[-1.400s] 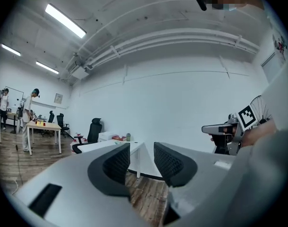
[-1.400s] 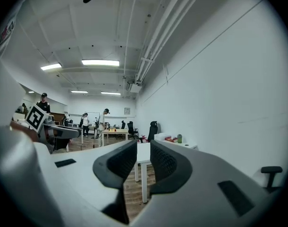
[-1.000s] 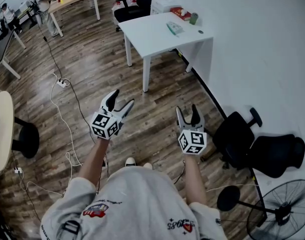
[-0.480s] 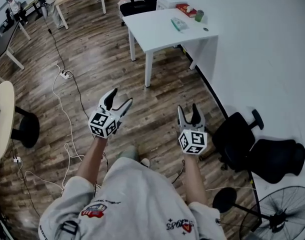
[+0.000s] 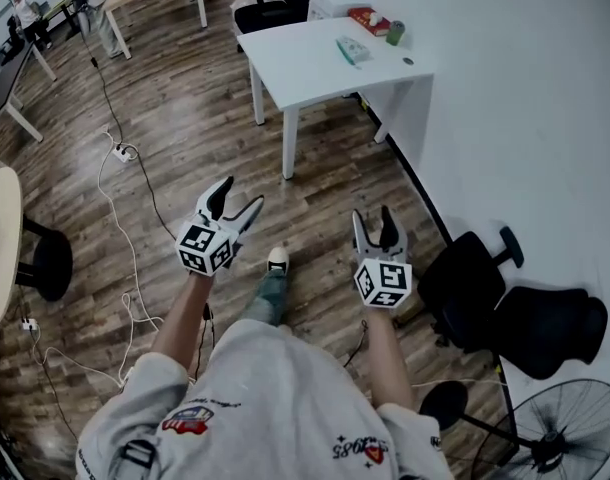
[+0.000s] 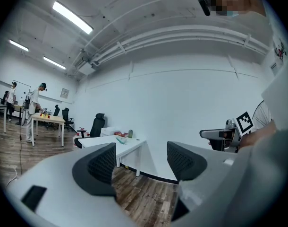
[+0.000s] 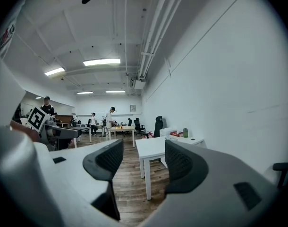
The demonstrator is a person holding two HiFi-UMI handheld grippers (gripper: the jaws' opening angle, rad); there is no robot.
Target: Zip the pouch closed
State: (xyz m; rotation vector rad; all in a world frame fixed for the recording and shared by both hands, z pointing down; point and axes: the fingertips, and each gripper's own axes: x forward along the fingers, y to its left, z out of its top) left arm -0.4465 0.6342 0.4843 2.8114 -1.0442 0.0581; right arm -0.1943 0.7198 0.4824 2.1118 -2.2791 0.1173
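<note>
Facing the white table (image 5: 320, 68), the person holds the left gripper (image 5: 241, 196) and right gripper (image 5: 372, 216) forward, both gaping and empty, apparently for the approach.

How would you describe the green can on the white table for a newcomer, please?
Start at the white table against the white wall. Near its far edge, beside the red box, stands the green can: the only upright, round thing there.

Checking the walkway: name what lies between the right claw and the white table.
Head view: only wooden floor between right claw and white table.
</note>
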